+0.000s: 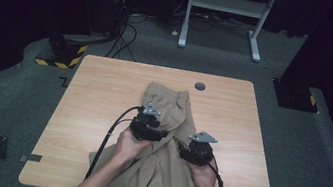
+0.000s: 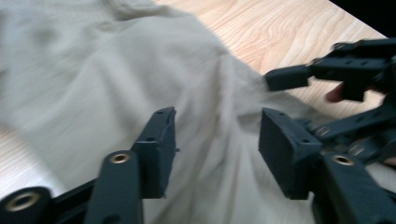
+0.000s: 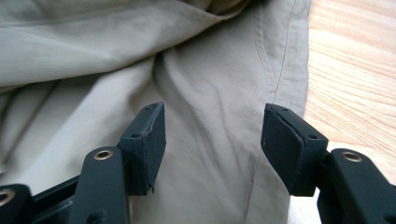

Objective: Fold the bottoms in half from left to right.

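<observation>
Khaki garment (image 1: 162,138) lies crumpled mid-worktop (image 1: 103,93), running from near the far edge to the near edge and hanging over it; left claw (image 2: 217,140) above the cloth, jaws apart, nothing pinched; right claw (image 3: 212,144) just beside it toward the right edge, jaws also spread over the fabric near a seam, pads not pressing; both hands come in from the near edge.

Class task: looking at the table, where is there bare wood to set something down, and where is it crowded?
Bare table lies left of the beige garment, and right of it. Crowded: the middle and near edge, under both grippers.
</observation>
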